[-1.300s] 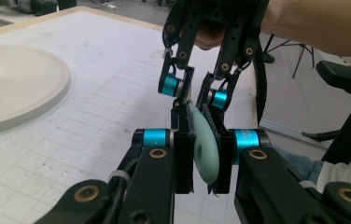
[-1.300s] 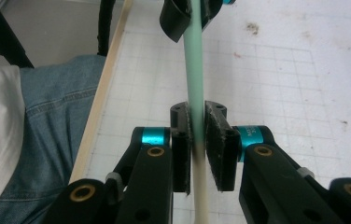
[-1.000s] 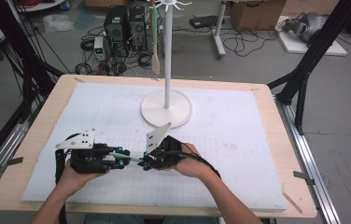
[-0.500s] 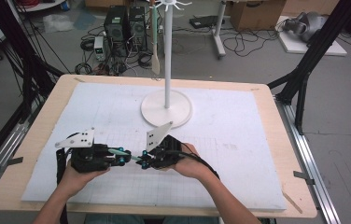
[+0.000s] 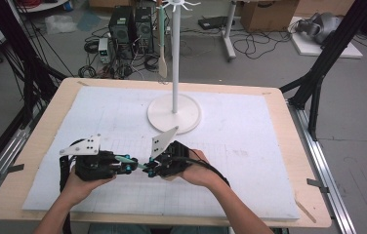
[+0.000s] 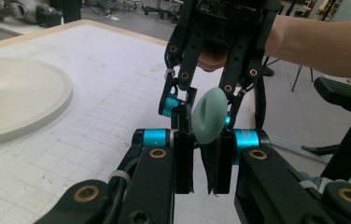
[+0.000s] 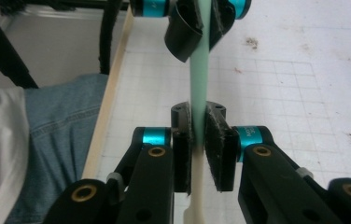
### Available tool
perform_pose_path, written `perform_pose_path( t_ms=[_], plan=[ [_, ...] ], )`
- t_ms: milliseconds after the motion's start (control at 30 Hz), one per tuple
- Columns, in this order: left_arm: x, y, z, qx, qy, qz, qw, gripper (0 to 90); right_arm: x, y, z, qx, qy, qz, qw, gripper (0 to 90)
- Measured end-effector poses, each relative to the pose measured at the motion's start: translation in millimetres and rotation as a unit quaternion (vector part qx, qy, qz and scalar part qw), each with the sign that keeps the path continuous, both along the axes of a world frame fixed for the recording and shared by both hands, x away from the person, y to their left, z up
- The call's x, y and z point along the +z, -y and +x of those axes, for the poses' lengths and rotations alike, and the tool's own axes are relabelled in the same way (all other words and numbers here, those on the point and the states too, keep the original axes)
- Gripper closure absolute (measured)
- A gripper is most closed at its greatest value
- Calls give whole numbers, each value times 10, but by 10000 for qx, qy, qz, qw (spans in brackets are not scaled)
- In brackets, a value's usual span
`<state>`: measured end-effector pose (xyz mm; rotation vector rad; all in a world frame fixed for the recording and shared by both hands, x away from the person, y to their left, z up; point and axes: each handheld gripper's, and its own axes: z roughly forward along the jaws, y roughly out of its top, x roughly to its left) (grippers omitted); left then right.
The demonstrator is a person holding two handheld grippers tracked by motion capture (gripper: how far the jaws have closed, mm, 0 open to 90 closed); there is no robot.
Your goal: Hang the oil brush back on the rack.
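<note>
Two grippers are at work over the tabletop [image 5: 269,146], the left gripper [image 5: 132,164] and the right gripper [image 5: 148,168], each with two black fingers [image 6: 183,161] and each carried by one of the person's two hands. Between them there is one pale green spoon [image 5: 123,159]. One white stand [image 5: 174,109] with a round base sits on one white gridded mat [image 5: 98,122], and one wooden spoon [image 5: 162,68] hangs from that stand.

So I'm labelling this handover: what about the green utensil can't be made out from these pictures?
- Spoon handle, left gripper view: hidden behind its own bowl and the pads.
- Handle's pale end, right gripper view: cut off by the bottom edge.
- Whole spoon, high view: too small, hidden between left gripper and right gripper.
</note>
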<state>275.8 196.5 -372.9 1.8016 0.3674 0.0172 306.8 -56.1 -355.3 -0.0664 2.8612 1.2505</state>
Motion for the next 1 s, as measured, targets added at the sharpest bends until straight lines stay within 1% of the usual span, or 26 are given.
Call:
perform_pose_path(
  t_ms=[100,200,267,333,367,400,467,533,567,633,700,800,867,900,1000],
  plan=[
    [5,0,-1,-19,6,17,10000,827,-1,-14,-9,4,-57,-28,10000,835],
    [12,-7,-1,19,59,18,10000,804,-13,-3,-2,3,-100,57,9999,843],
    [17,-30,10,124,45,62,9999,700,-26,19,13,-44,-106,159,9998,843],
    [13,-55,13,196,54,30,9998,669,-33,72,45,-144,-188,256,9994,843],
    [14,-71,14,268,59,63,9996,650,-34,93,58,-193,-223,310,9991,843],
    [14,-85,17,323,80,99,9994,631,-30,131,83,-254,-269,375,9986,843],
    [14,-116,25,398,83,103,9991,603,-12,190,113,-353,-330,475,9977,843],
    [10,-131,33,551,86,152,9983,574,13,248,140,-452,-379,608,9964,843],
    [6,-142,40,590,53,146,9981,549,25,274,153,-491,-403,656,9958,843],
    [-4,-159,48,645,90,181,9977,523,41,323,186,-580,-417,773,9944,843],
    [-11,-172,55,695,82,160,9974,494,54,366,212,-698,-429,834,9931,842],
    [-12,-191,61,807,113,213,9964,436,74,419,244,-785,-474,973,9910,842],
    [-15,-203,67,886,91,237,9957,407,90,446,265,-806,-510,1028,9901,842],
    [-16,-214,75,915,110,280,9954,398,97,456,275,-836,-502,1041,9898,841],
    [-22,-238,88,998,87,282,9946,375,137,492,309,-875,-504,1075,9891,841]
  ],
)
